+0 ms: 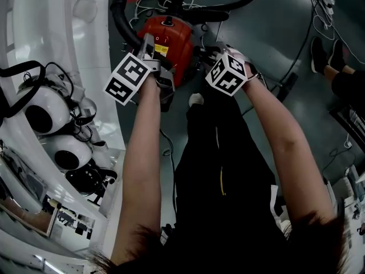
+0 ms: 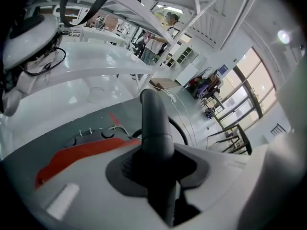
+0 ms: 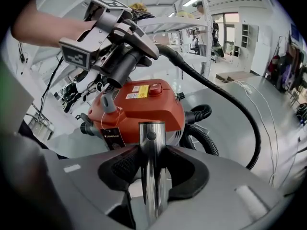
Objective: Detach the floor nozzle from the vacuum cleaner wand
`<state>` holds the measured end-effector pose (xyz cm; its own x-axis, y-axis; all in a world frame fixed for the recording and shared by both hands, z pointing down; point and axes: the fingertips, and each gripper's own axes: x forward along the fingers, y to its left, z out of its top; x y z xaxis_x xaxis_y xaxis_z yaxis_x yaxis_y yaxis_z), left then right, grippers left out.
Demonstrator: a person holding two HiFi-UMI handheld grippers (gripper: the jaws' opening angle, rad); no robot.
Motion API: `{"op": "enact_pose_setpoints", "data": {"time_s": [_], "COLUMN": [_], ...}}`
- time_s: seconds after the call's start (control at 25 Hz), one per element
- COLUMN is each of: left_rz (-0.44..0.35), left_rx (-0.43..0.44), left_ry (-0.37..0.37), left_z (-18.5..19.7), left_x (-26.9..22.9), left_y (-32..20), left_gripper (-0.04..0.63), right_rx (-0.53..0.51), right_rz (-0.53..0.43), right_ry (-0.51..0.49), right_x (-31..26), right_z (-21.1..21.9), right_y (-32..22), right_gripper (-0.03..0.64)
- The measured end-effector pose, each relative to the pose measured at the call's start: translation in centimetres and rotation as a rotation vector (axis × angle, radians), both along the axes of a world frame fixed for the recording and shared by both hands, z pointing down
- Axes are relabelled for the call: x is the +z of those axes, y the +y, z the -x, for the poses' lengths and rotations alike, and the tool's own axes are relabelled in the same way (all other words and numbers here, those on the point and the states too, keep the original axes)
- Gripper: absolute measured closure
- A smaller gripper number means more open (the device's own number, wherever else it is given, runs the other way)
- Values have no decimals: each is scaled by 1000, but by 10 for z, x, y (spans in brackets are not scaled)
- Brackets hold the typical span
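Wand [image 3: 152, 140] clamped in right gripper [image 3: 152, 169] (left gripper [image 2: 157, 163] grips hose handle [image 2: 154, 121]).

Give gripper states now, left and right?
Left gripper: jaws closed on the black hose handle.
Right gripper: jaws closed on the metal wand tube.

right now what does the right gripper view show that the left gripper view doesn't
Only the right gripper view: the shiny wand clamped in the right gripper, the left gripper seen from outside, and the vacuum's yellow label. Only the left gripper view: the dark hose handle close up between that gripper's own pads. Both: the hose handle and the red vacuum cleaner.
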<state>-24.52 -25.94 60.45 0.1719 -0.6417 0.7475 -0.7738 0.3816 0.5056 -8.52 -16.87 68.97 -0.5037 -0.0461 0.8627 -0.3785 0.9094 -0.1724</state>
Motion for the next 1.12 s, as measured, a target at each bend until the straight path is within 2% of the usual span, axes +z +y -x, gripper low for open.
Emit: {"op": "enact_pose_setpoints", "data": {"time_s": [0.4, 0.52, 0.56, 0.64, 0.76, 0.88, 1.0, 1.12], "left_rz": [-11, 7, 9, 4, -22, -37, -49, -66], "left_rx": [-12, -2, 7, 27, 33, 100, 181, 218], "left_ry": [-30, -99, -120, -148, -243, -317, -331, -334], "left_z": [-6, -4, -5, -9, -5, -6, -15, -18], "left_x": [12, 14, 15, 15, 9, 7, 8, 6], "left_y": [-8, -11, -13, -17, -20, -16, -14, -14], "left_gripper": [468, 456, 437, 353, 319, 322, 327, 348], "right_rx": [-2, 11, 14, 34, 58, 53, 83, 113], "right_rz": [12, 9, 10, 9, 25, 30, 38, 46], "right_ry": [35, 56, 63, 80, 90, 95, 108, 111], "right_x": [24, 31, 34, 40, 46, 48, 53, 54], "right_z": [16, 17, 18, 19, 18, 19, 19, 20], "right_y": [-11, -15, -17, -23, -30, -30, -32, -35], "right_gripper": [448, 448, 448, 448, 448, 448, 445, 437]}}
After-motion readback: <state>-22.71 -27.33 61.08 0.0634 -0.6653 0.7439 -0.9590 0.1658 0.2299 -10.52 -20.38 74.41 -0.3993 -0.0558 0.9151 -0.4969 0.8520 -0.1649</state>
